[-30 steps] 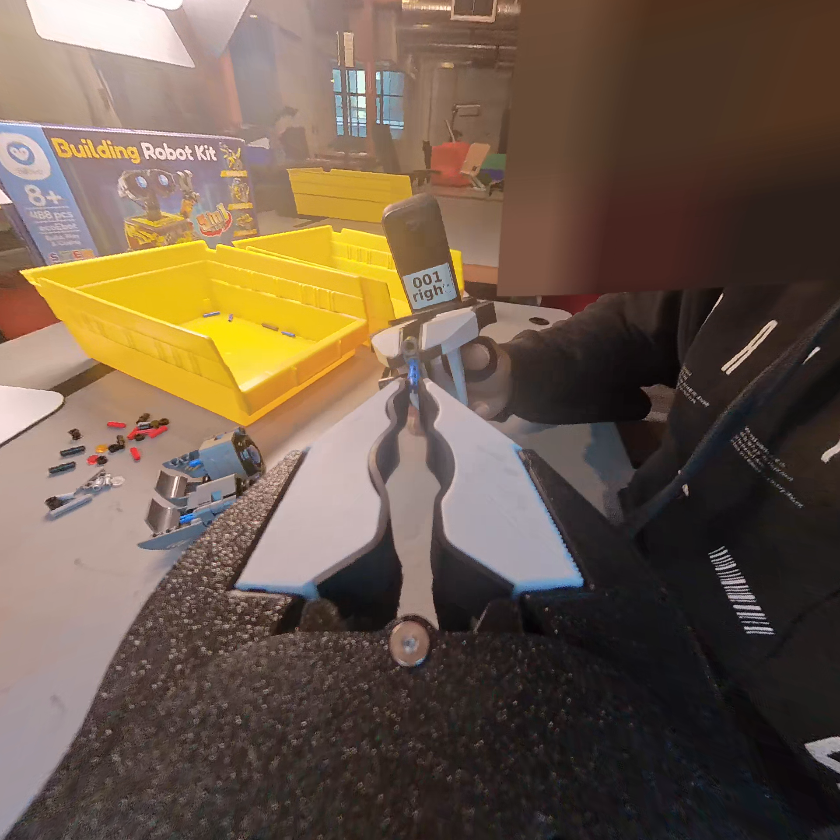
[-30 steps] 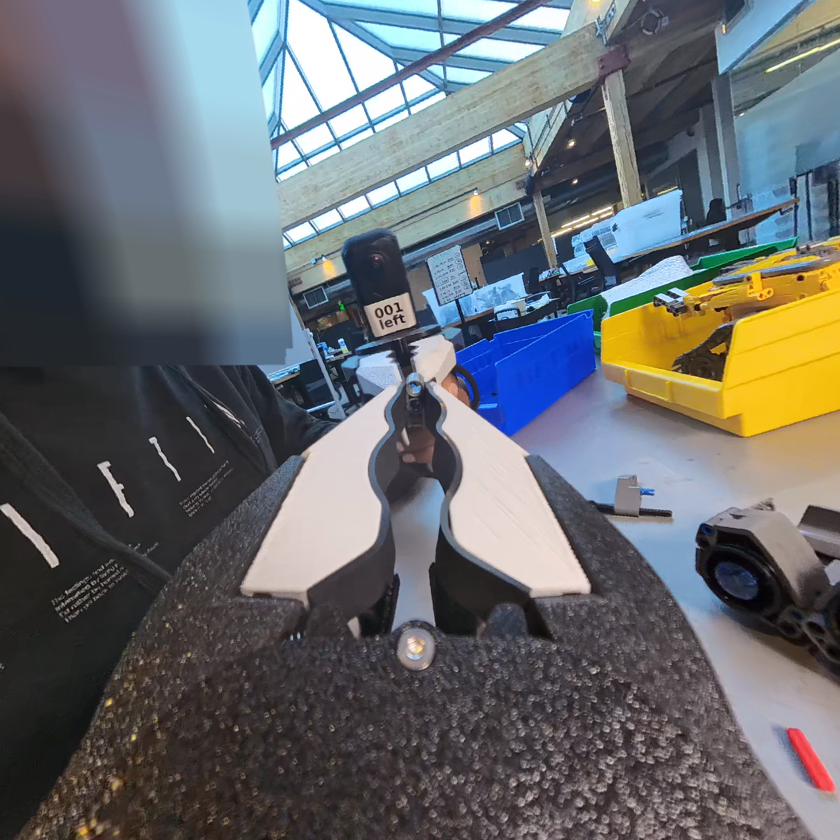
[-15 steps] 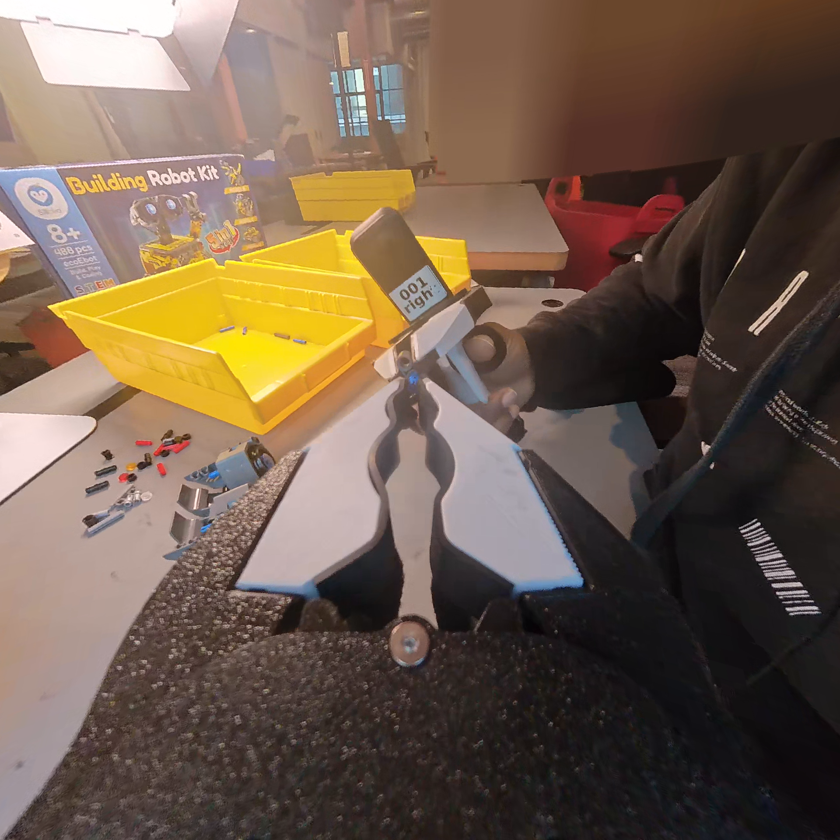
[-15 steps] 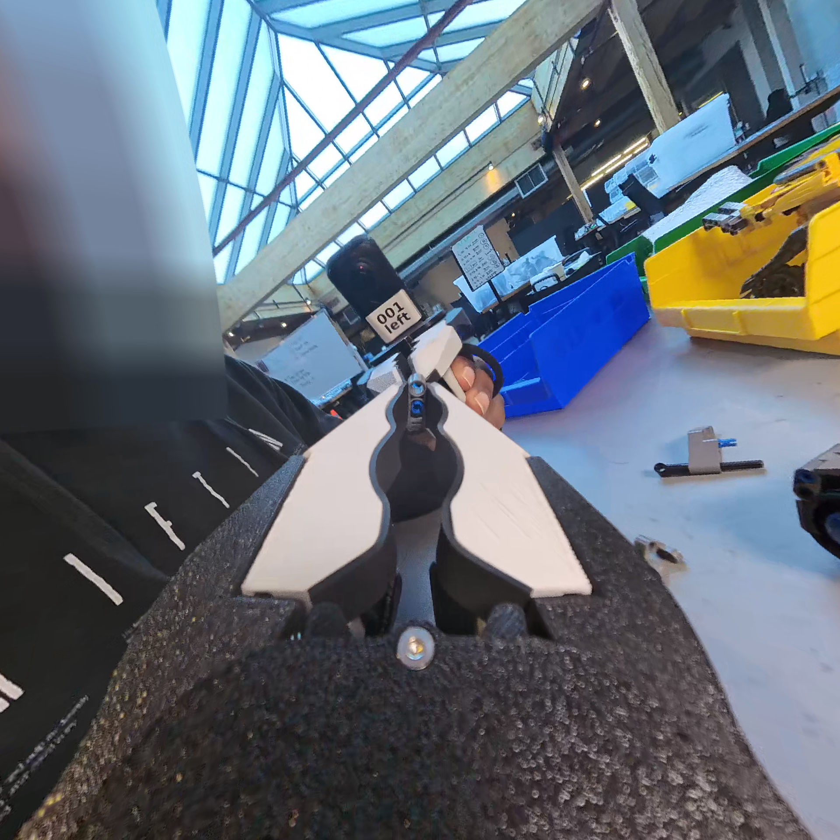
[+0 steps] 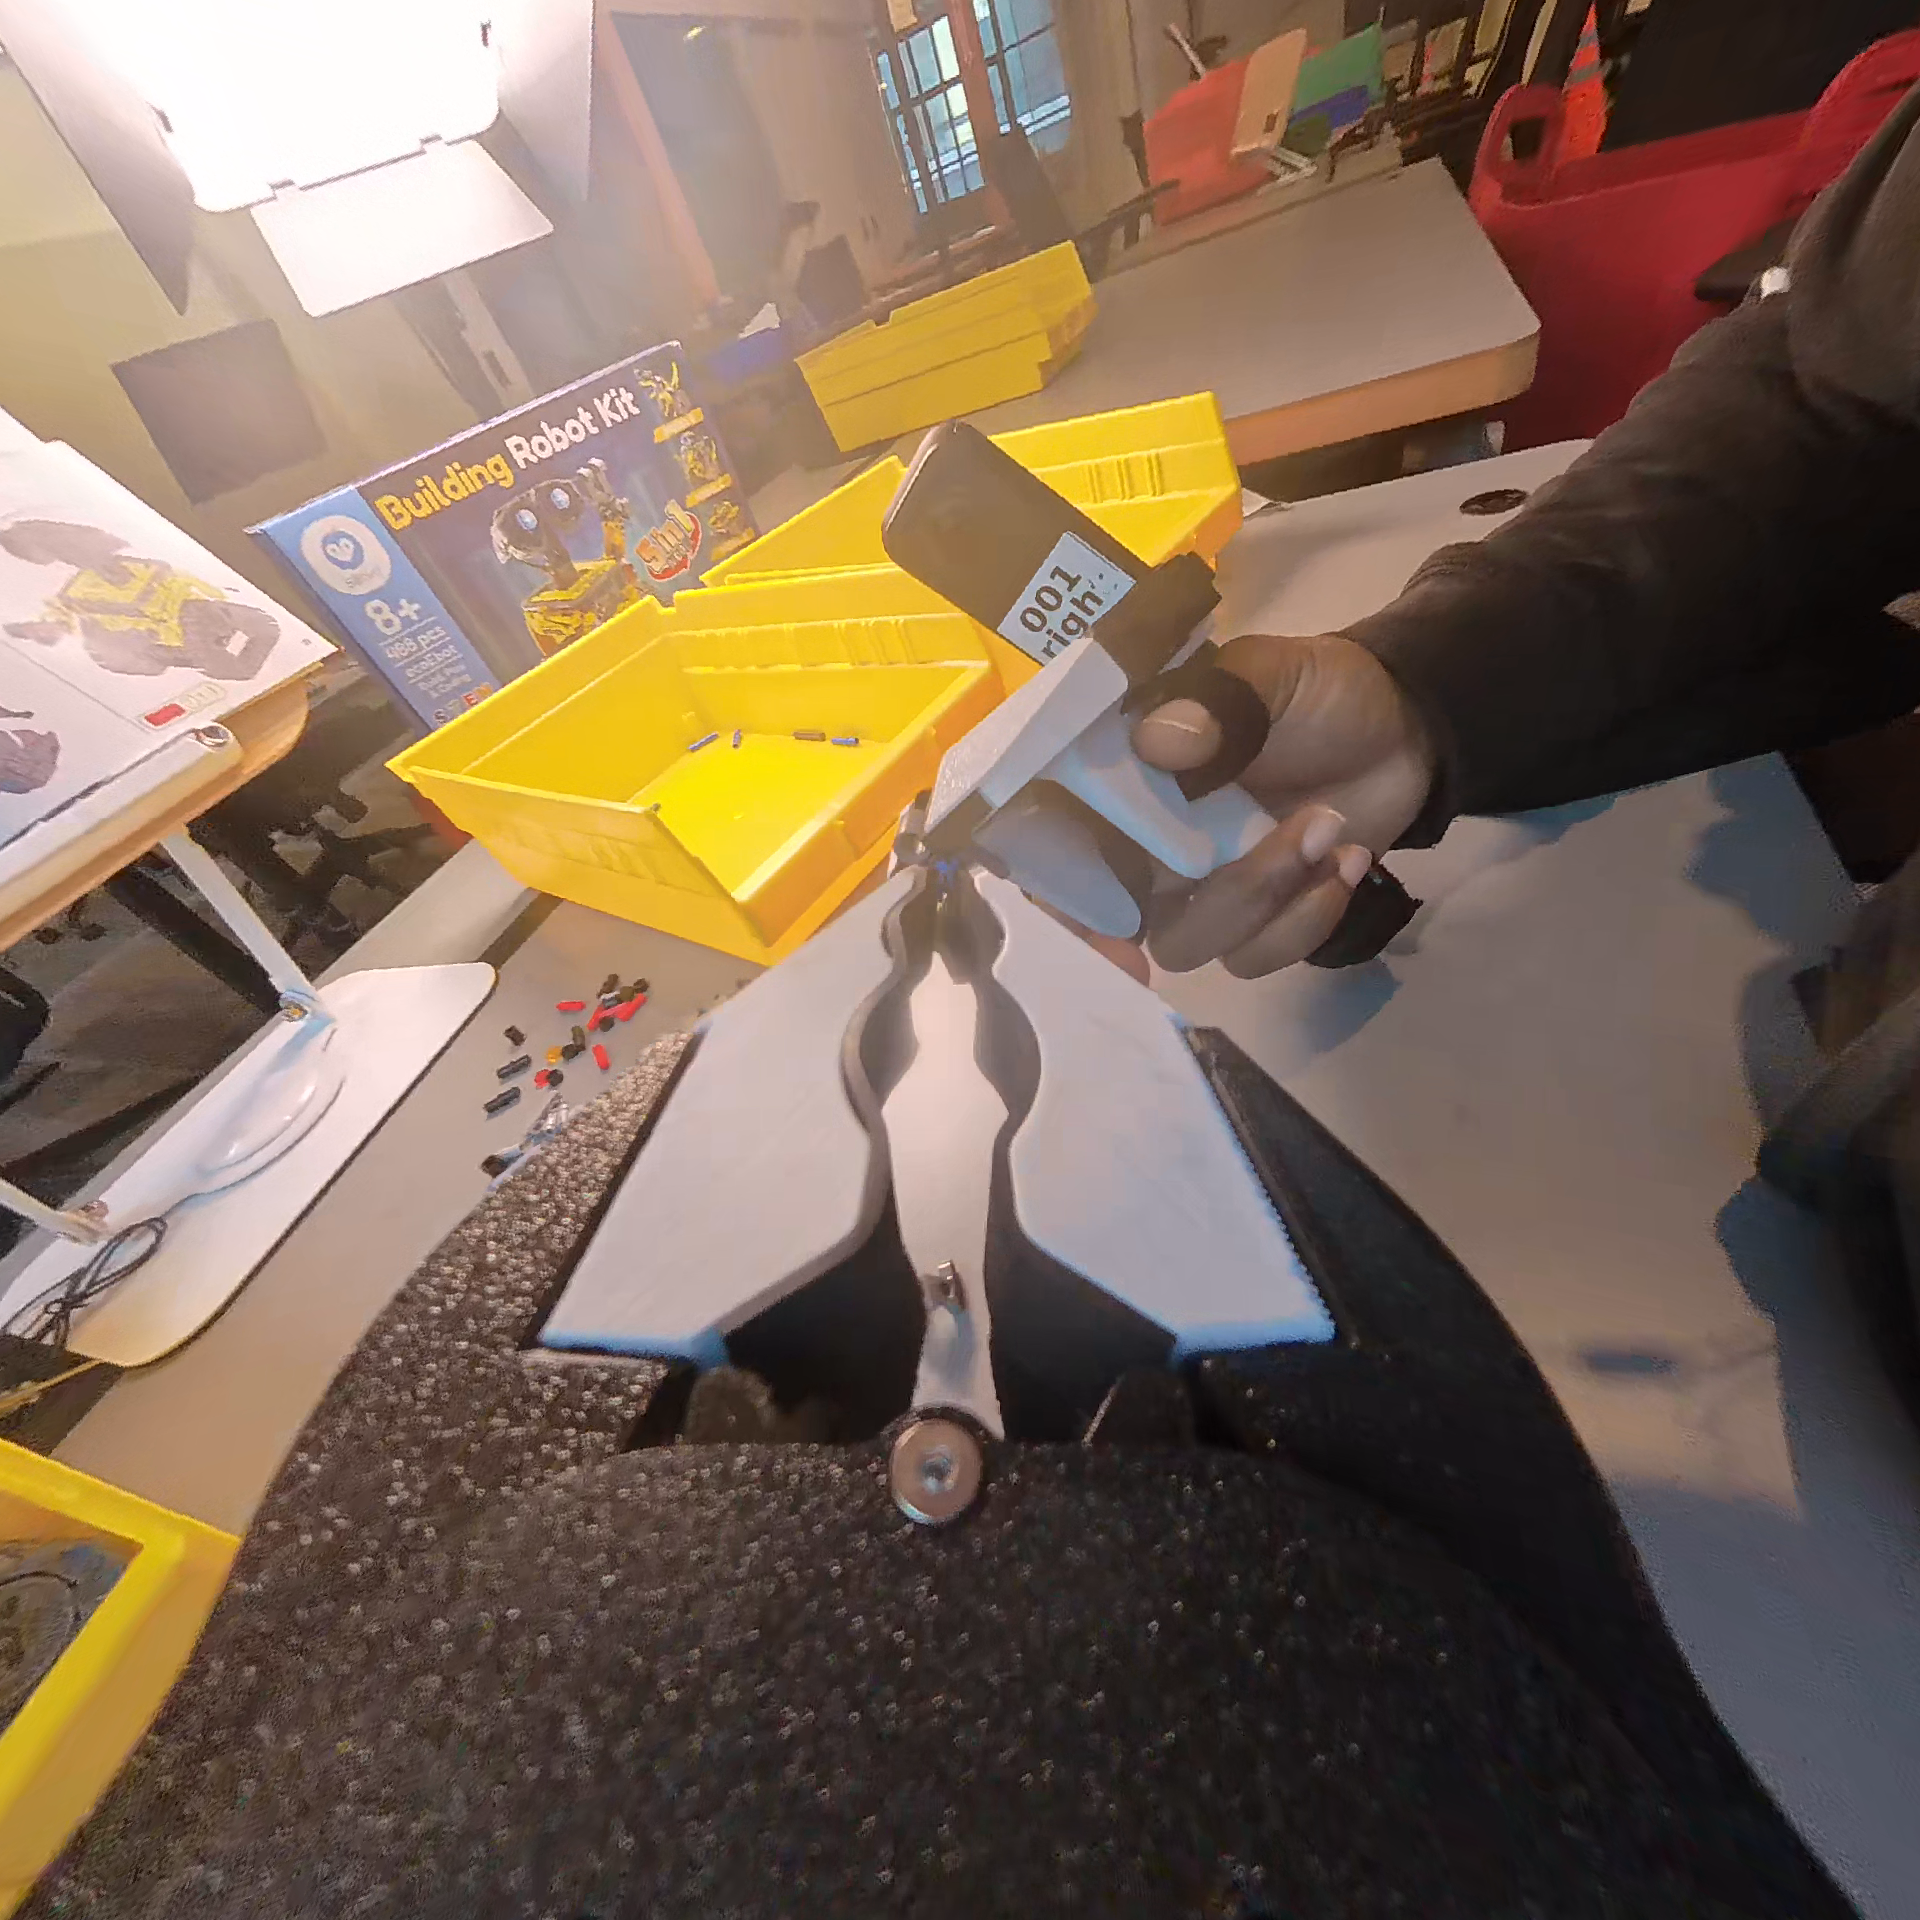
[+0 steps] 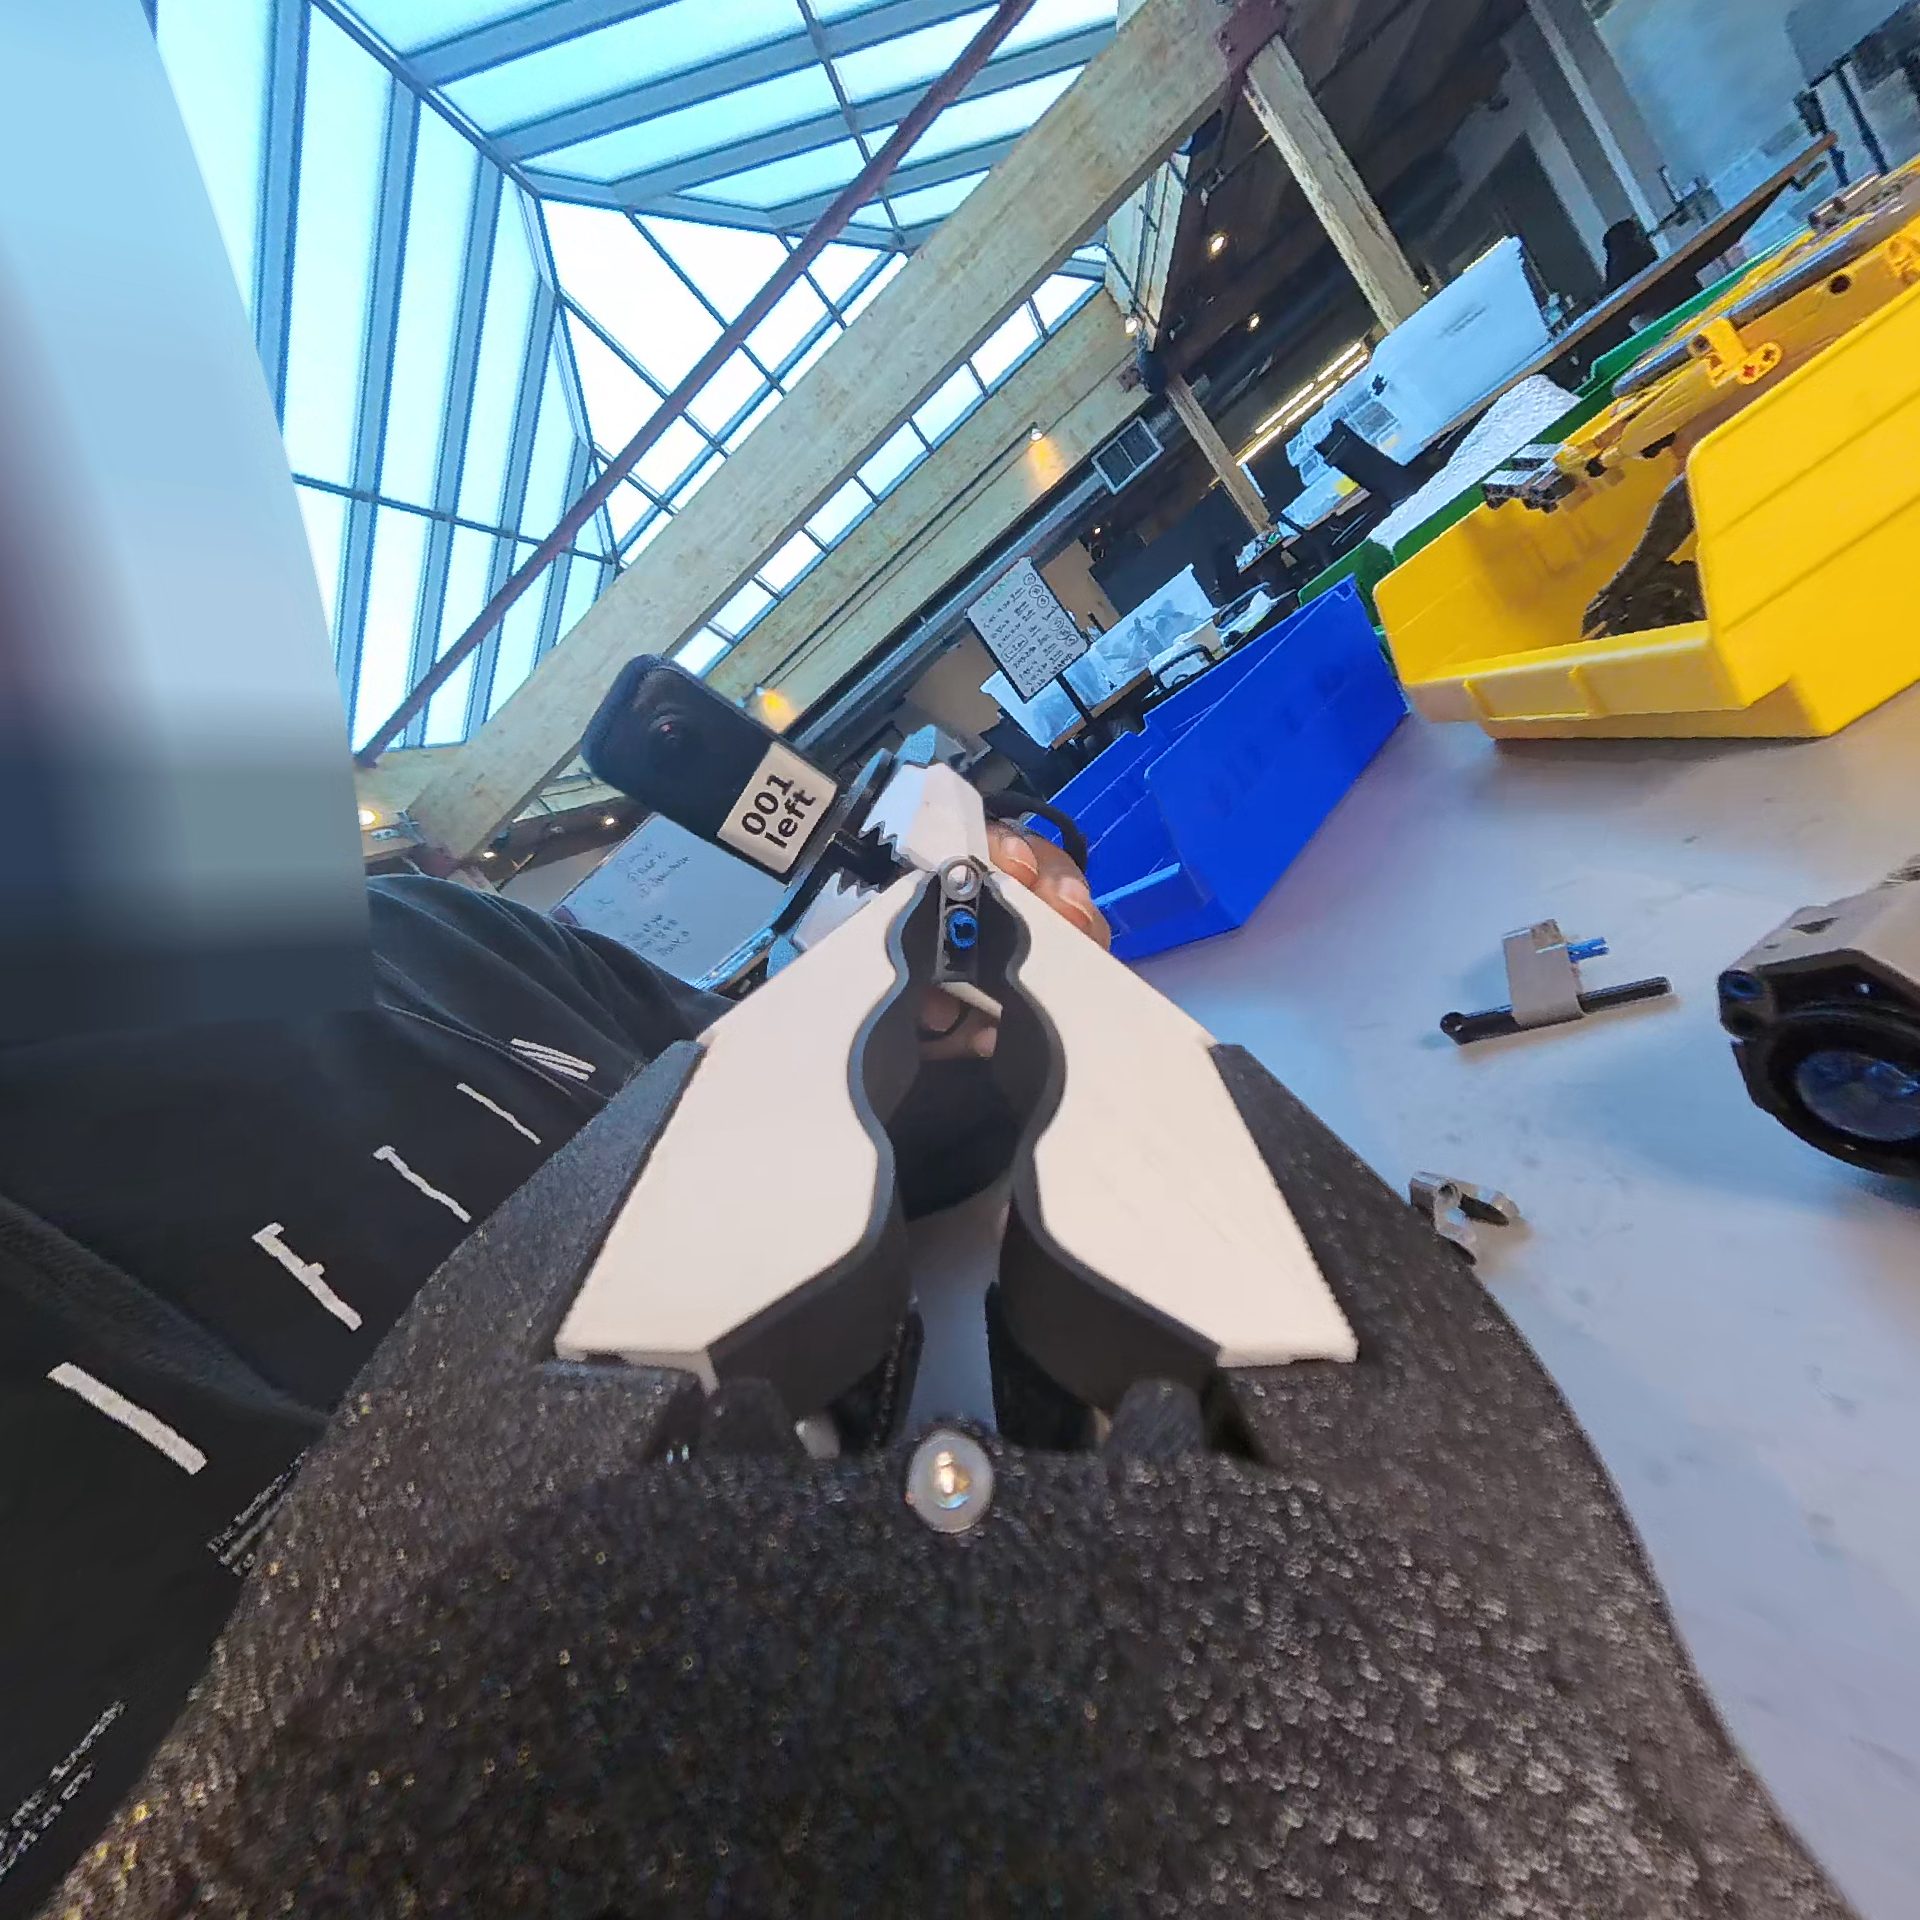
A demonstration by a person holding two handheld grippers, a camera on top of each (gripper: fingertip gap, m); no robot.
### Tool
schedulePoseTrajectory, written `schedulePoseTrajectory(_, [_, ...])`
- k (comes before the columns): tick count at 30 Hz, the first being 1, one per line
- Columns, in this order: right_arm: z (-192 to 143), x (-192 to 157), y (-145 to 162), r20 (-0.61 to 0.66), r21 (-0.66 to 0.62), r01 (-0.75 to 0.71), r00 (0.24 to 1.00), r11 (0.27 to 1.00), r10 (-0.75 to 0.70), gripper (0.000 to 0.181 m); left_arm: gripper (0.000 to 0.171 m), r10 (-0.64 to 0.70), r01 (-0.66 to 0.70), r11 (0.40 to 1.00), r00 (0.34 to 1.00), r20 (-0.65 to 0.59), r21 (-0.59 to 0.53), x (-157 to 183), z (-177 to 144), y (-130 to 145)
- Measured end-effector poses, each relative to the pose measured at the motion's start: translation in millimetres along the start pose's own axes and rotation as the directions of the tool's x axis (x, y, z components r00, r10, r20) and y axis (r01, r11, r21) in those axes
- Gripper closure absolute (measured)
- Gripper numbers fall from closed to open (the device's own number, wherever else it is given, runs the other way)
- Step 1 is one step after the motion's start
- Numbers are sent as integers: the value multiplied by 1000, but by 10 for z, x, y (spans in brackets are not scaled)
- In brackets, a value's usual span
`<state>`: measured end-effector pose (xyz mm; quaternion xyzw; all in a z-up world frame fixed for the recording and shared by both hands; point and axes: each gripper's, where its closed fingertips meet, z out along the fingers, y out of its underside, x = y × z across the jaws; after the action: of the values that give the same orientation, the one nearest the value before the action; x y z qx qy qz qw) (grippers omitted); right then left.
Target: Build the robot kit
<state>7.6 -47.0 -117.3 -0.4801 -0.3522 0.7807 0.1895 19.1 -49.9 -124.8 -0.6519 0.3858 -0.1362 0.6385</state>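
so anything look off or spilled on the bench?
Minor only. Small pins lie scattered loose on the table beside the yellow bin, not in it. A grey connector and an axle piece also lie loose. Both grippers meet tip to tip, the right gripper shut on a small beam.

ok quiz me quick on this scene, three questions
1. True or false: the right gripper pinches a small black piece with a blue pin.
2. The bin behind the loose pins is: a) blue b) yellow c) green
3. Where do the left gripper tips meet the right one's?
Key: 1 true; 2 b; 3 in the air, above the table.
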Motion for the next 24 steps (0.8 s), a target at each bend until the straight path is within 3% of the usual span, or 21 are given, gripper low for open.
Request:
schedulePoseTrajectory(2, [7,-9,4,4,-25,11,1000,1000,-11,176,169,-18,18,1000,1000,-15,15,-10,-15,-13])
schedulePoseTrajectory(5, [50,-110,-59,41,-56,83,996,995,-81,174,168,-155,165,981,983,-95,107,-37,-76,-140])
schedulePoseTrajectory(7, [51,-219,-76,93,-89,132,988,987,-124,154,168,-188,204,969,975,-120,138,-50,-114,-170])
schedulePoseTrajectory(9, [33,-222,-69,82,-107,175,983,979,-166,157,168,-208,230,962,967,-147,150,-24,-129,-171])
schedulePoseTrajectory(12, [14,-168,-39,37,-133,188,982,973,-185,174,168,-192,217,964,968,-160,151,24,-122,-181])
schedulePoseTrajectory(20, [5,-169,62,22,-202,232,972,951,-232,176,168,-108,125,985,983,-147,117,95,-101,-115])
schedulePoseTrajectory(24, [10,-138,66,15,-209,250,967,945,-253,176,168,-127,147,983,978,-168,114,72,-104,-95])
